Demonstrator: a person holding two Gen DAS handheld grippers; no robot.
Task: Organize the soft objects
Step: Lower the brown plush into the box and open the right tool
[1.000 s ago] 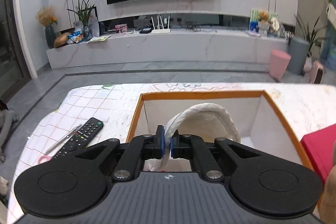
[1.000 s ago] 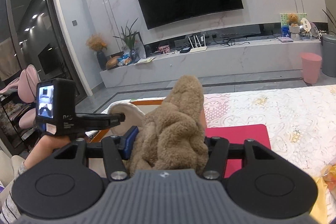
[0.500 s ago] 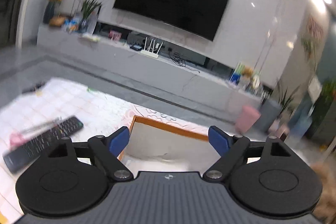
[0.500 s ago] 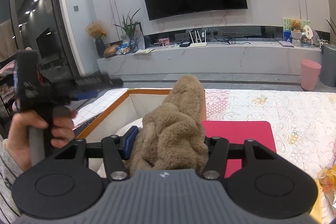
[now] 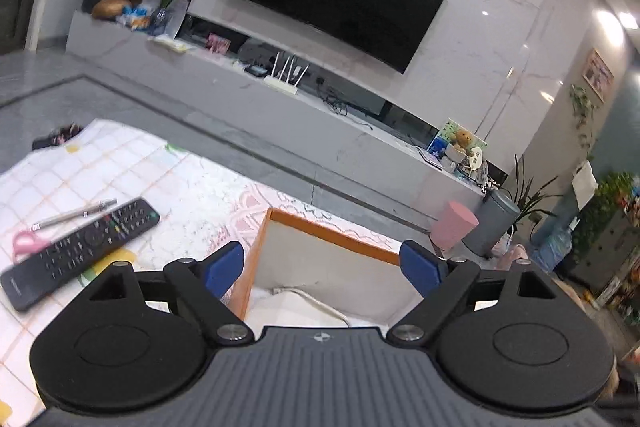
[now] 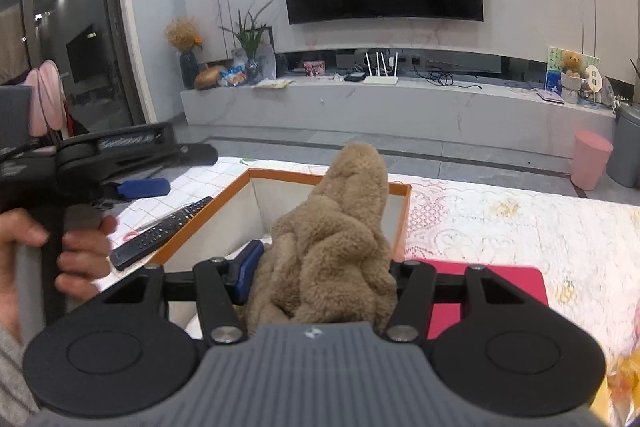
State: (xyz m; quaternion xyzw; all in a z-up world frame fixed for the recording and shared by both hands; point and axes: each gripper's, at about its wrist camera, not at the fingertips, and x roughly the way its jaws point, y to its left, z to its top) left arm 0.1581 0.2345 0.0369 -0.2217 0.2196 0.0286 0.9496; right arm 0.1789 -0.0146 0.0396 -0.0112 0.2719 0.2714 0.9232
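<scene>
Your right tool (image 6: 320,275) is pinching a tan, fleecy plush toy (image 6: 332,247) low at the centre of the frame, in front of the orange-rimmed white box (image 6: 320,182) on the patterned desk (image 6: 520,227); it looks light, limp and squashy, so hold it by the thick bunched middle rather than a floppy end. Your left tool (image 5: 320,263) stands spread wide with nothing between its blue pads (image 5: 224,267), its jaws having just been opening, and the cream padded soft thing (image 5: 296,307) lies inside the box below it.
</scene>
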